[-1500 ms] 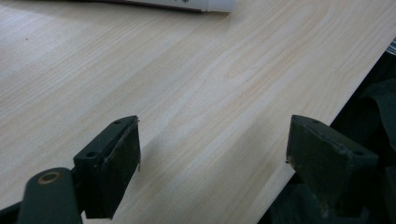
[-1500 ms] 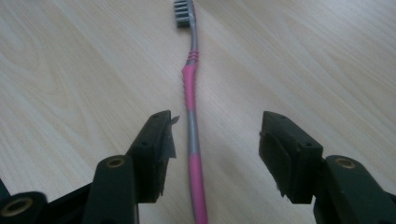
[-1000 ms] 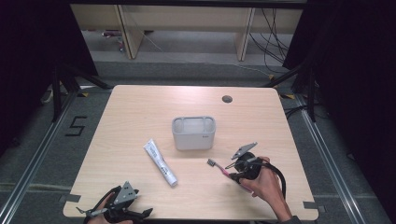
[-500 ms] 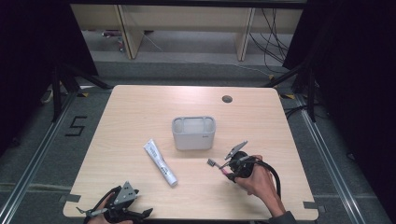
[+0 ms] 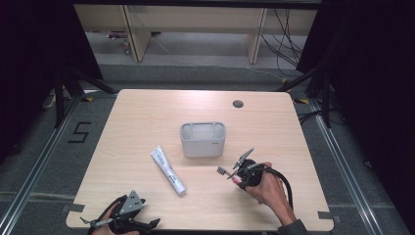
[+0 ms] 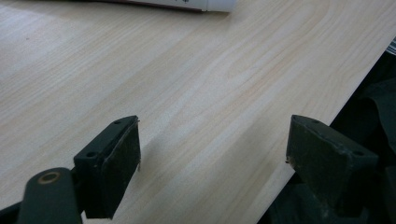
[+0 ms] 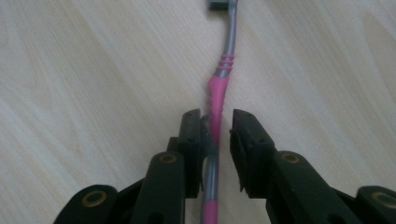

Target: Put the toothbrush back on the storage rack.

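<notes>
Fingers of the right gripper have just been closing on the toothbrush. They now straddle its pink handle, a sliver of gap showing on one side, so a firm pinch looks imminent but not made. It lies flat on the tabletop, at about 5 o'clock from the grey bin, long axis pointing its head toward 10 o'clock. The left gripper rests with fingers spread wide, holding nothing.

Overhead forward-down — two close table-level views
</notes>
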A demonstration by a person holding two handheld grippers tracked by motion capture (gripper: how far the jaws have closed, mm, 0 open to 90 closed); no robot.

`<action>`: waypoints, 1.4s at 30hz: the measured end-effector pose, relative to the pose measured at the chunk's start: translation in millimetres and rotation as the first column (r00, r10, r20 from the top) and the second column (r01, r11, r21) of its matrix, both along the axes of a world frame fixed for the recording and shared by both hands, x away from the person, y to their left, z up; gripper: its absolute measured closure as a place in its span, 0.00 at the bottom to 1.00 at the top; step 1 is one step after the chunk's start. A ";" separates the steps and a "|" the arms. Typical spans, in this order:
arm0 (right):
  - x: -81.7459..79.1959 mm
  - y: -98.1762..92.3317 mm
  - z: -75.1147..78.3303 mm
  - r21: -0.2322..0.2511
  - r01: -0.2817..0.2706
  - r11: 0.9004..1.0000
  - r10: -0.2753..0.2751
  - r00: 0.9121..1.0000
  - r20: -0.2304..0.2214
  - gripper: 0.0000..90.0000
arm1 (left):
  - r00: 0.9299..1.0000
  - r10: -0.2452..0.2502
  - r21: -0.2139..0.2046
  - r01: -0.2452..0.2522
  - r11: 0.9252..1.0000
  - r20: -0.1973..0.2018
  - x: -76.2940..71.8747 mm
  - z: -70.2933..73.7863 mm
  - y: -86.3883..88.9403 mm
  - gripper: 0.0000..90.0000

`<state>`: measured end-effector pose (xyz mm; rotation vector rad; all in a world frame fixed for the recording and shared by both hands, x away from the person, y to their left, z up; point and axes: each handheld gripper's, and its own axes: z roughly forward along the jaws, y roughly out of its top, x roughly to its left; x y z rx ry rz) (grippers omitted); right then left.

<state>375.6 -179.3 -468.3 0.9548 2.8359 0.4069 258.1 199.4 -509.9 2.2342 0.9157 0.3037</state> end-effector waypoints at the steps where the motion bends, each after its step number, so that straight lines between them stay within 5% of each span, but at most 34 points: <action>1: 0.0 0.0 0.0 0.000 0.000 1.000 0.000 1.000 0.000 0.84 | 1.000 0.000 0.000 0.000 1.000 0.000 0.0 0.0 0.0 0.19; 18: 8.2 10.0 -6.8 -0.091 -0.054 0.994 0.051 0.998 -0.041 0.90 | 1.000 -0.004 -0.010 0.004 1.000 -0.003 -0.6 0.2 -0.5 0.19; 25: 9.5 13.6 -6.5 -0.117 -0.039 0.992 0.032 0.998 -0.057 0.91 | 1.000 -0.005 -0.004 0.005 1.000 0.002 -0.3 0.4 -0.2 0.19; 34: 13.0 22.7 -6.5 -0.201 -0.085 0.976 0.067 0.993 -0.095 0.92 | 1.000 -0.013 -0.012 0.013 1.000 -0.001 -0.7 0.7 -0.3 0.19; 42: 12.4 27.8 -7.4 -0.218 -0.106 0.970 0.086 0.991 -0.102 0.93 | 1.000 -0.012 -0.009 0.012 1.000 0.006 -0.9 0.6 -0.8 0.19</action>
